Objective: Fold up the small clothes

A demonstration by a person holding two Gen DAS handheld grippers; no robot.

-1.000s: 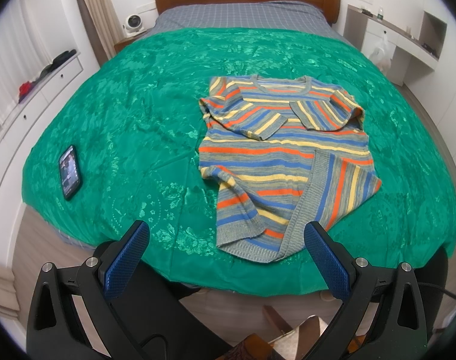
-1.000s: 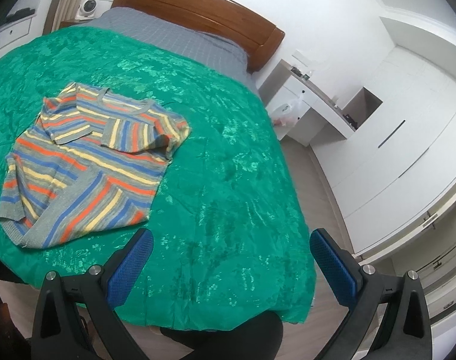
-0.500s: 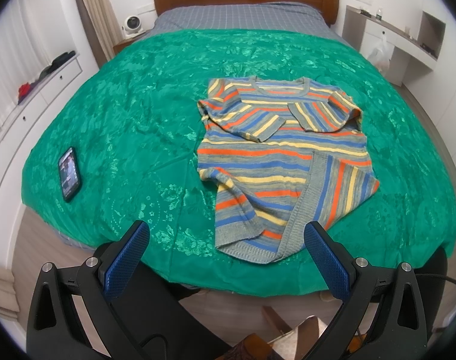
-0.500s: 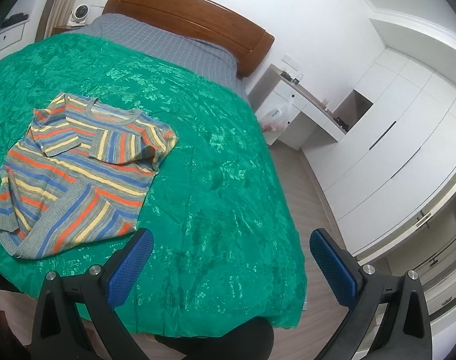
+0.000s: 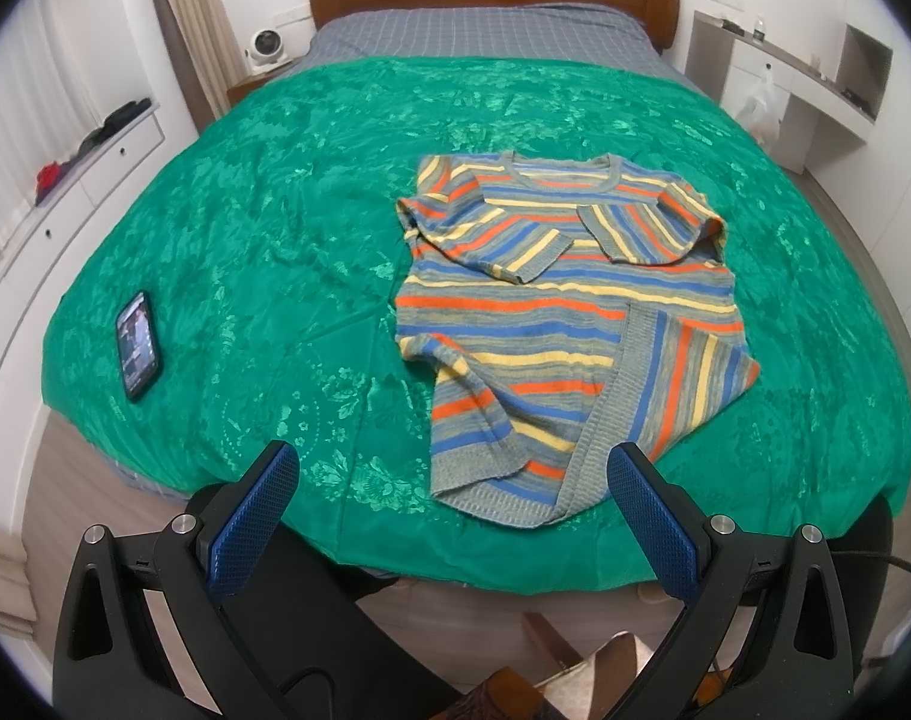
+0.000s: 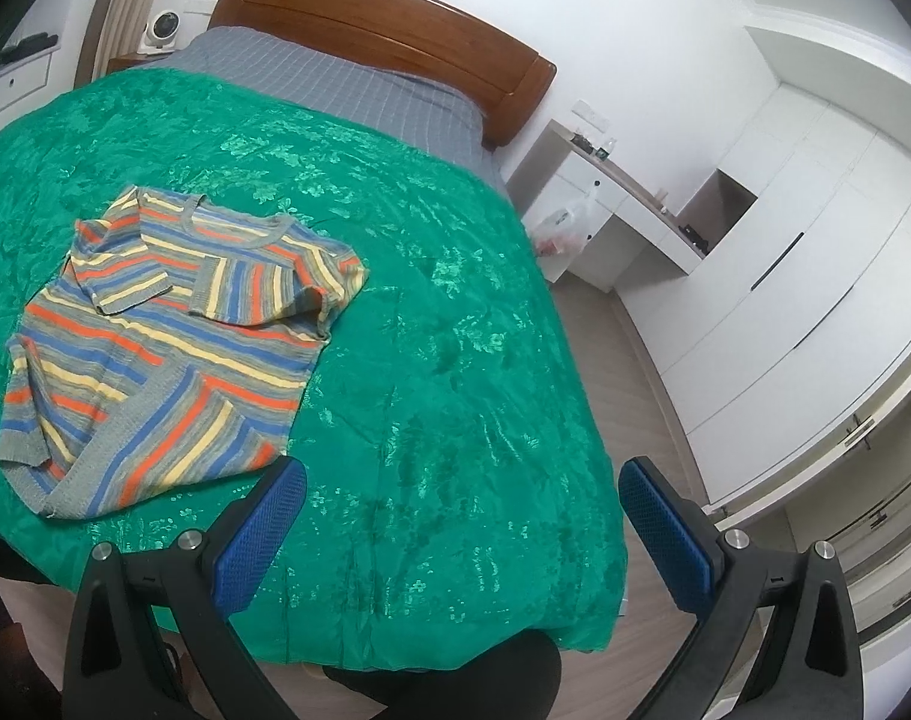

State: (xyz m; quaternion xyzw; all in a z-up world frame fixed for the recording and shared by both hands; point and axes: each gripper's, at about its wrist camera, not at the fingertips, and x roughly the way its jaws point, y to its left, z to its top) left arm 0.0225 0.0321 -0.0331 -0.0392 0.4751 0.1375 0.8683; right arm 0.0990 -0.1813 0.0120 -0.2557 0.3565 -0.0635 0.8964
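Left wrist view: striped knit sweater (image 5: pixel 566 324), soft and limp, lies centre-right on the green bedspread (image 5: pixel 263 252); both grippers' fingers spread, empty; grasp its ribbed hem.

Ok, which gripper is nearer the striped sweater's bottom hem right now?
Left. The left gripper is open with the striped sweater hem right between its fingers' line of sight. The right gripper is open too, off to the sweater's right over bare green bedspread.
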